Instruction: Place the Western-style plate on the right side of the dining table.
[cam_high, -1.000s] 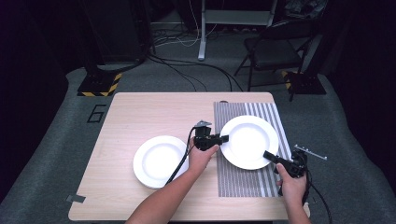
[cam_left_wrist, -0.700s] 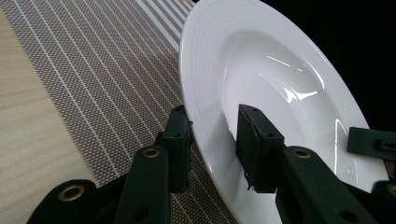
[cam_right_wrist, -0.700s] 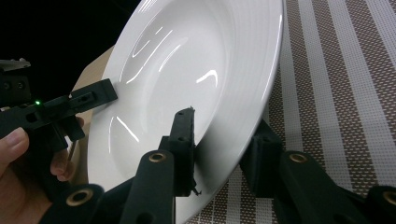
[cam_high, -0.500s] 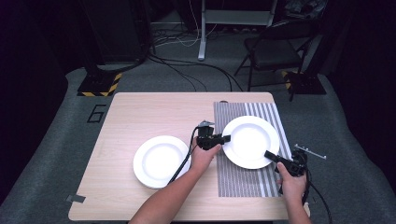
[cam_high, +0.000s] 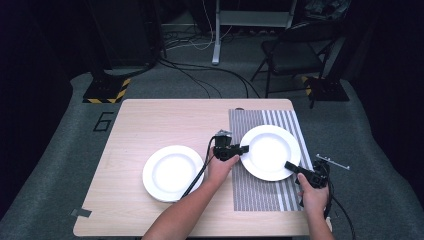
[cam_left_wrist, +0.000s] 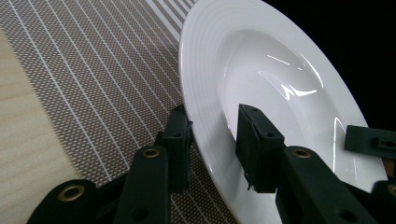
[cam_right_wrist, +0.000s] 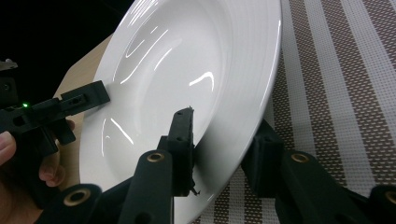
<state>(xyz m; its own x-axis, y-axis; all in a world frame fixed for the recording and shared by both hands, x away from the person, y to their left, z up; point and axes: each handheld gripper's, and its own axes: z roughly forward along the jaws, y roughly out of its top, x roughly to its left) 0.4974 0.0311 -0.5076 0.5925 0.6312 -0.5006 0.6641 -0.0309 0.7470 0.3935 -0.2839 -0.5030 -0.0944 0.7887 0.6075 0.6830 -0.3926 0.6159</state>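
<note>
I had my left claw (cam_high: 243, 148) and right claw (cam_high: 291, 165) each straddling opposite rims of the plate (cam_high: 270, 151) on the mat (cam_high: 260, 192), not quite pinched, probably to lift it level with both.

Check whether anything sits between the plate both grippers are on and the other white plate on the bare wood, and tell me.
Nothing visible lies between them. The held plate, over the striped placemat, has the left gripper and right gripper straddling its rim. Toward the second plate, only bare tabletop shows, crossed by the person's left hand and cable.
</note>
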